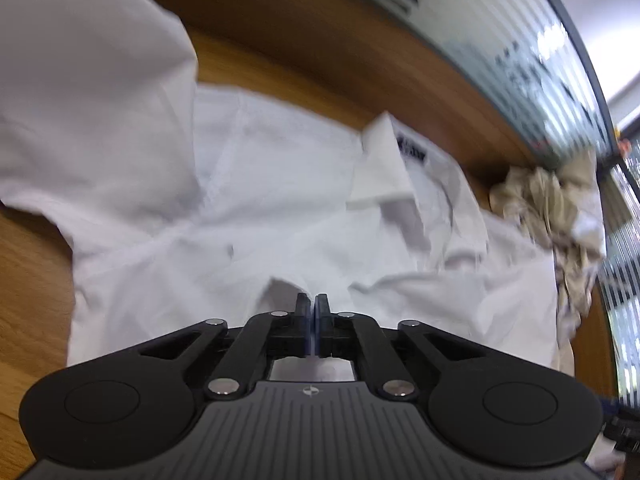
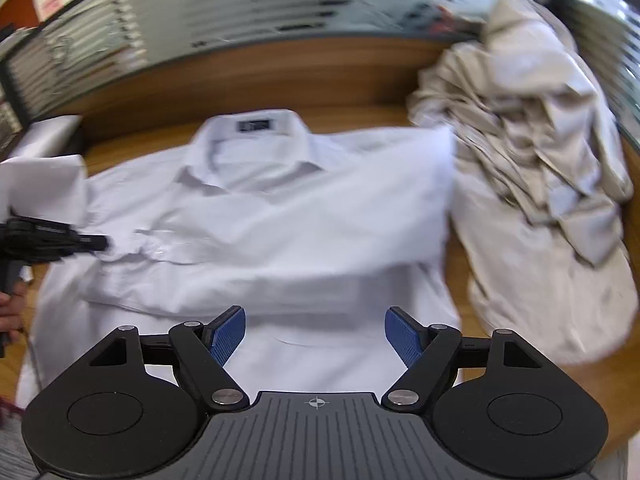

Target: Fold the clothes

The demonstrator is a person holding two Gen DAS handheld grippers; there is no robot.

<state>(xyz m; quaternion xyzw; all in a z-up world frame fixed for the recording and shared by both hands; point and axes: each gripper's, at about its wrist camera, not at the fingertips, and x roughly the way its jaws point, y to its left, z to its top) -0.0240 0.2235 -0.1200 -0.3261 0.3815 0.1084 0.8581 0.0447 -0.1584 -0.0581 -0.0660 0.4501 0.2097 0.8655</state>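
While the shirt lies flat: white shirt (image 2: 256,216) spread collar-up on the wooden worktop (image 1: 280,60), ready for folding.
Left gripper (image 1: 312,304): jaws clenched tight at a raised crease near the shirt's middle; whether cloth is pinched, I cannot tell.
Right gripper (image 2: 315,334): jaws released wide above the lower front, holding nothing, probably lining up a grab.
Beige pile (image 2: 532,152): heaped beside the shirt, likely awaiting its turn.
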